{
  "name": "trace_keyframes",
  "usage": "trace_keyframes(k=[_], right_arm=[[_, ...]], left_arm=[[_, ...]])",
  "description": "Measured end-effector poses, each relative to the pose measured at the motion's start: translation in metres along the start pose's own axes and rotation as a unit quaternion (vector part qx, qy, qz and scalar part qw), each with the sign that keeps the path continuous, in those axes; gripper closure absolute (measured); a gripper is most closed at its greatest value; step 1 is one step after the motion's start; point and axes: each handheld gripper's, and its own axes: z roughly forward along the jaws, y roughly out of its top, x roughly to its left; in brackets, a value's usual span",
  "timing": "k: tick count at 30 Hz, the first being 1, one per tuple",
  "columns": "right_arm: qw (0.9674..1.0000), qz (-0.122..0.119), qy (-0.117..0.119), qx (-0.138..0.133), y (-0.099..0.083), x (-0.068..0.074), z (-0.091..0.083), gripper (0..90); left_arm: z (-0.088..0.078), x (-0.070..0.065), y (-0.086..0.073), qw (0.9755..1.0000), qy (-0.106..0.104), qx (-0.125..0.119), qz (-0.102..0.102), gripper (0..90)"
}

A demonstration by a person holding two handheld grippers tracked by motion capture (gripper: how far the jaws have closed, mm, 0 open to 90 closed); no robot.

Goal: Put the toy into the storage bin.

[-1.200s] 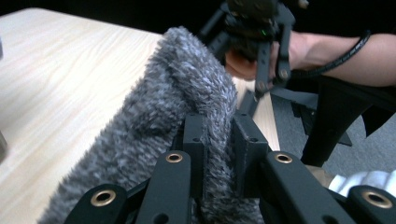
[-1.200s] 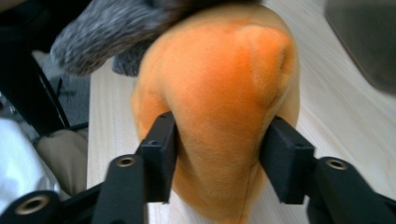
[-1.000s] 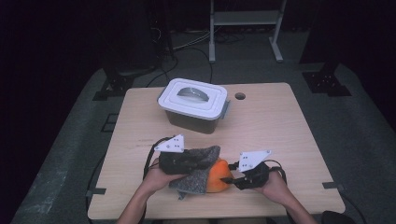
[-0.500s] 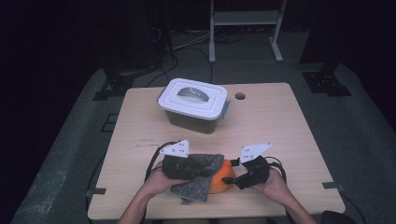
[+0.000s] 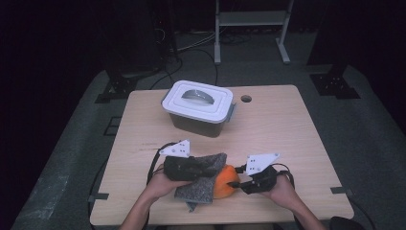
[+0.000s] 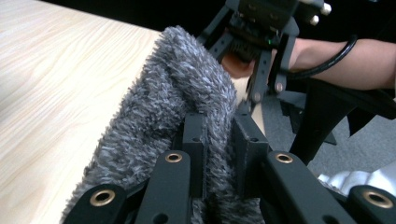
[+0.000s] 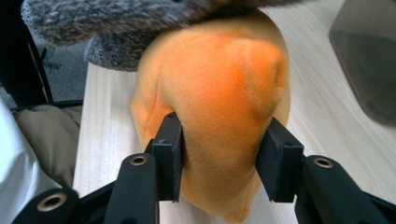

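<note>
Near the front edge of the pale wooden counter (image 5: 297,143) lay the soft orange plush toy (image 7: 219,102), half covered by a shaggy grey cloth (image 6: 173,102). The right gripper (image 7: 219,158) had just been closing, its fingers pinching the toy; the left gripper (image 6: 219,154) was clamped on the cloth. Wrapping looked half done, and the white-lidded grey plastic box (image 5: 198,106) behind was shut.

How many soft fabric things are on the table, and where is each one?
2. The grey fuzzy cloth is near the front edge, pinched in the left gripper. The orange plush toy lies beside and partly under it, between the right gripper jaws. The closed container could hide more.
</note>
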Motion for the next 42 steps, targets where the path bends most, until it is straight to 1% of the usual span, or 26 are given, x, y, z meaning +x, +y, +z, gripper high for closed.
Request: trace_keyframes(k=[2,4,5,7,8,9,10,11,12,13,14,16,19,21,22,26,28,30,32,34,36,38,40,42], right_arm=[[0.9999,0.016,-0.003,0.003,-0.003,-0.005,-0.001,51.7],[0.9992,0.041,0.000,0.005,-0.004,-0.010,-0.002,45.6],[0.9986,0.052,0.006,0.006,-0.004,-0.011,-0.002,40.8],[0.9979,0.061,0.020,0.013,-0.002,-0.012,-0.003,34.2],[0.9978,0.062,0.022,0.011,-0.001,-0.011,-0.004,31.1],[0.9973,0.066,0.029,0.008,0.000,-0.010,-0.005,28.8],[0.9968,0.072,0.035,0.006,0.000,-0.010,-0.005,28.1],[0.9967,0.073,0.034,0.005,0.001,-0.010,-0.005,28.2],[0.9969,0.072,0.032,0.005,0.001,-0.009,-0.004,29.6],[0.9972,0.070,0.028,0.007,0.001,-0.008,-0.002,34.4],[0.9978,0.063,0.021,0.004,0.001,-0.006,-0.002,39.4],[0.9987,0.049,0.016,0.000,0.001,-0.003,-0.002,45.4],[0.9996,0.022,0.016,-0.011,0.004,0.005,0.001,47.7],[0.9998,0.006,0.013,-0.011,0.007,0.009,0.003,48.1],[0.9999,0.005,0.013,-0.009,0.007,0.008,0.003,48.6],[0.9999,0.007,0.013,-0.002,0.004,0.003,-0.001,50.1],[0.9999,0.009,0.013,-0.001,0.001,0.001,-0.004,50.4],[0.9998,0.013,0.014,-0.001,-0.002,-0.002,-0.007,50.4],[0.9998,0.015,0.015,-0.001,-0.004,-0.004,-0.008,50.6],[0.9998,0.013,0.015,0.001,-0.004,-0.005,-0.009,50.8],[0.9999,0.001,0.013,0.004,-0.004,-0.005,-0.011,51.6],[0.9999,-0.003,0.014,0.002,-0.006,-0.006,-0.012,52.0],[0.9999,-0.003,0.016,-0.002,-0.006,-0.005,-0.012,52.2],[0.9998,-0.011,0.017,-0.004,-0.004,-0.004,-0.010,52.2]], left_arm=[[-0.001,0.002,-0.004,1.0000,0.000,0.001,-0.009,77.6],[-0.001,0.001,-0.005,0.9999,-0.001,0.003,-0.010,77.6],[0.000,0.001,-0.005,0.9999,-0.001,0.005,-0.009,77.6],[0.002,-0.002,-0.004,0.9999,-0.005,0.007,-0.006,77.6],[0.003,-0.003,-0.003,0.9999,-0.009,0.009,-0.005,77.6],[0.005,-0.004,-0.002,0.9999,-0.014,0.010,-0.003,77.6],[0.007,-0.005,-0.002,0.9998,-0.018,0.011,-0.002,77.5],[0.009,-0.007,-0.001,0.9997,-0.022,0.013,0.001,77.5],[0.011,-0.008,0.000,0.9996,-0.022,0.015,0.004,77.6],[0.012,-0.010,0.002,0.9996,-0.021,0.018,0.009,77.6],[0.012,-0.011,0.004,0.9996,-0.020,0.015,0.010,77.5],[0.009,-0.011,0.008,0.9998,-0.018,0.003,0.010,77.6],[0.007,-0.011,0.012,0.9998,-0.010,-0.005,0.014,77.6],[0.008,-0.010,0.010,0.9999,-0.009,-0.003,0.012,77.6],[0.008,-0.010,0.009,0.9999,-0.009,-0.004,0.009,77.6],[0.006,-0.008,0.004,0.9999,0.000,0.009,0.013,77.7],[0.002,-0.009,0.002,0.9996,0.011,0.020,0.017,77.7],[-0.003,-0.007,-0.005,0.9991,0.022,0.032,0.014,77.7],[-0.009,-0.003,-0.011,0.9990,0.029,0.032,0.003,77.7],[-0.015,0.001,-0.016,0.9984,0.041,0.040,-0.001,77.6],[-0.020,0.004,-0.019,0.9979,0.050,0.039,-0.010,77.6],[-0.023,0.008,-0.021,0.9982,0.047,0.031,-0.020,77.6],[-0.022,0.009,-0.019,0.9989,0.035,0.016,-0.027,77.6],[-0.017,0.009,-0.013,0.9994,0.025,0.012,-0.021,77.6]])
